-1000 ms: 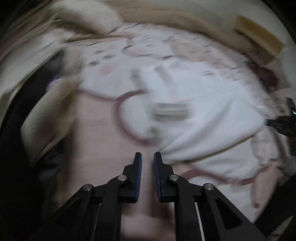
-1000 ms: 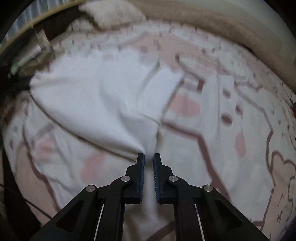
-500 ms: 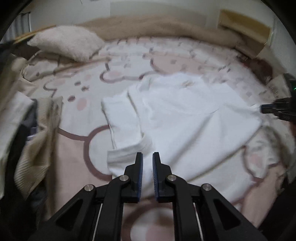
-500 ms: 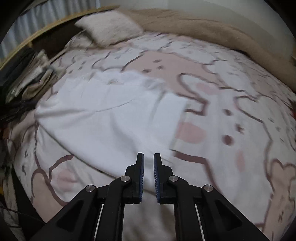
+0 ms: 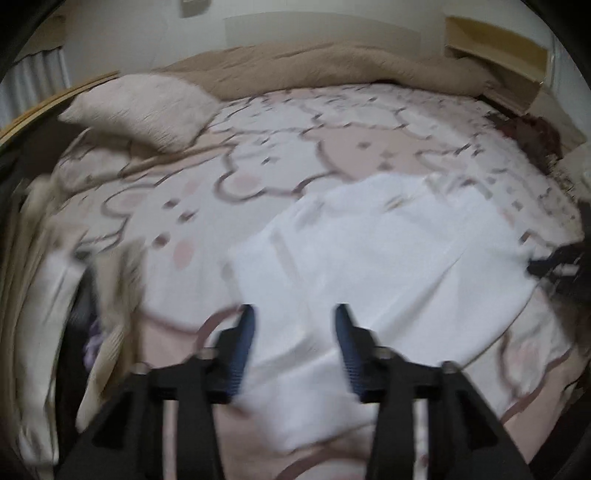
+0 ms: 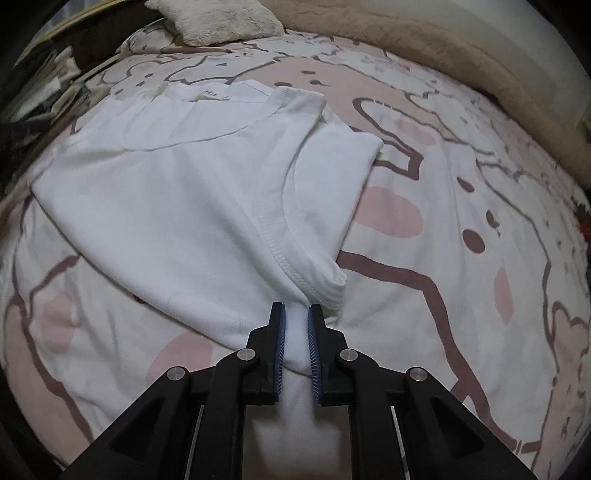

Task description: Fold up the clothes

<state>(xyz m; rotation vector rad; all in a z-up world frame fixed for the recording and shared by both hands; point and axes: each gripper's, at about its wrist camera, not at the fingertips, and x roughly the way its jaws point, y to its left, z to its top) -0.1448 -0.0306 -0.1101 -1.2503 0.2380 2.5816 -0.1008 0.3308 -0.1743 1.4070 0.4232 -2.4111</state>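
Note:
A white T-shirt (image 6: pixel 177 192) lies spread on a pink and white patterned bedspread (image 6: pixel 461 206). Its sleeve and stitched hem fold over near my right gripper (image 6: pixel 295 314), which is shut on a bunch of the shirt's white fabric between its blue pads. In the left wrist view the same shirt (image 5: pixel 388 258) lies across the bed, blurred by motion. My left gripper (image 5: pixel 294 317) is open above the shirt's near edge, holding nothing. The other gripper (image 5: pixel 554 264) shows dark at the shirt's right edge.
A fluffy cream pillow (image 5: pixel 140 107) lies at the bed's far left, also in the right wrist view (image 6: pixel 218 18). A tan blanket (image 5: pixel 332 70) runs along the far edge. A pile of other clothes (image 5: pixel 48 302) sits at the left. A wooden shelf (image 5: pixel 495 51) stands far right.
My left gripper has opened and lifted back from the shirt. My right gripper has closed on the shirt's fabric and the shirt now lies flatter on the bed.

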